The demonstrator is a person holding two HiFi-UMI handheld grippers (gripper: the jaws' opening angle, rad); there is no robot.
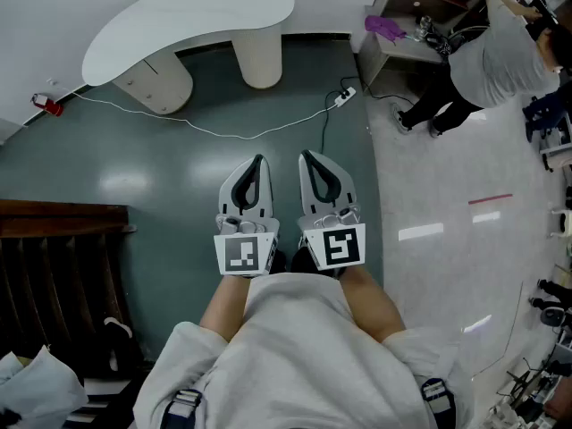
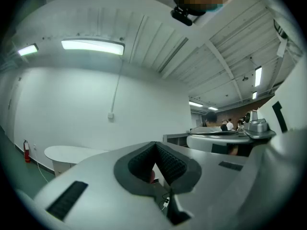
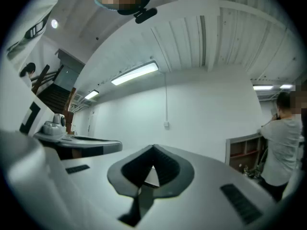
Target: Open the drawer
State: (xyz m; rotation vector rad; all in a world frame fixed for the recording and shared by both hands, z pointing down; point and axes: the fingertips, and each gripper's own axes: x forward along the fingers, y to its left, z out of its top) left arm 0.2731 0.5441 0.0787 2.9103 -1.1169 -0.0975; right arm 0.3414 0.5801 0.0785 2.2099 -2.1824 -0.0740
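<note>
**Both grippers shut, nothing held**

The left gripper (image 1: 258,163) and right gripper (image 1: 307,157) are held side by side, level and close to the body, over the green floor (image 1: 161,177). Each pair of jaws is pressed together at the tips, and nothing is pinched between them. A white table (image 1: 192,16) is seen ahead, well apart from both grippers, with a cable (image 1: 223,133) laid across the floor before it. Dark wooden furniture (image 1: 54,231) stands at the left. A person (image 1: 500,56) is bent at a shelf (image 1: 407,47) on the right. Which piece carries the drawer cannot be told.
</note>
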